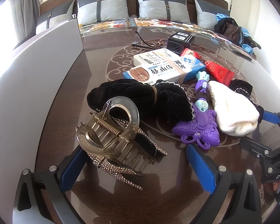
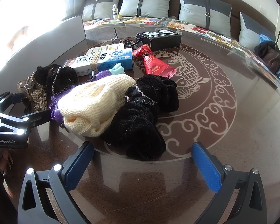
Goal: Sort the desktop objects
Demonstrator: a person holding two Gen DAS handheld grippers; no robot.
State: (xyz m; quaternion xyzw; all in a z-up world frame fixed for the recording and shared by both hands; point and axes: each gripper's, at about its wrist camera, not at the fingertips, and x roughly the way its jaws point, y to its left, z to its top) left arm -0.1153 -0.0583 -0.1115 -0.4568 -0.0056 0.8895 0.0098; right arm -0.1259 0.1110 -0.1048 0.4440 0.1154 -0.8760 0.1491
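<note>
1. While both grippers hover low over the glass-topped table (image 2: pixel 233 140), the left gripper (image 1: pixel 138 166) has its blue-padded fingers (image 1: pixel 200 168) spread wide, grasping nothing.
2. Between those fingers sits a translucent hair claw clip (image 1: pixel 110 130), resting on a rhinestone bow (image 1: pixel 121 168); the clip's teeth point toward the lower right of the left wrist view and its spring runs crosswise to them. Whether the left pad touches the bow cannot be told.
3. Just behind the clip lies a black velvet scrunchie (image 1: pixel 140 99), its long axis running left to right.
4. A purple toy wand (image 1: pixel 200 123) lies beside it, its butterfly-shaped head toward the camera and its handle pointing away toward the boxes.
5. A cream knitted piece (image 1: pixel 233 108) lies to the right of the wand, its long axis running from near right to far left, touching the wand.
6. Two medicine boxes bound with rubber bands (image 1: pixel 164 67) lie behind, the long side slanting up to the right.
7. Red packets (image 1: pixel 214 69) sit to the right of the boxes, a black box (image 1: pixel 179 41) farther back.
8. The right gripper (image 2: pixel 141 166) is likewise released, fingers wide apart, empty, aimed at a second black velvet scrunchie (image 2: pixel 145 115) that leans against the cream knit.
9. A grey board (image 1: pixel 37 74) stands along the table's left edge.
</note>
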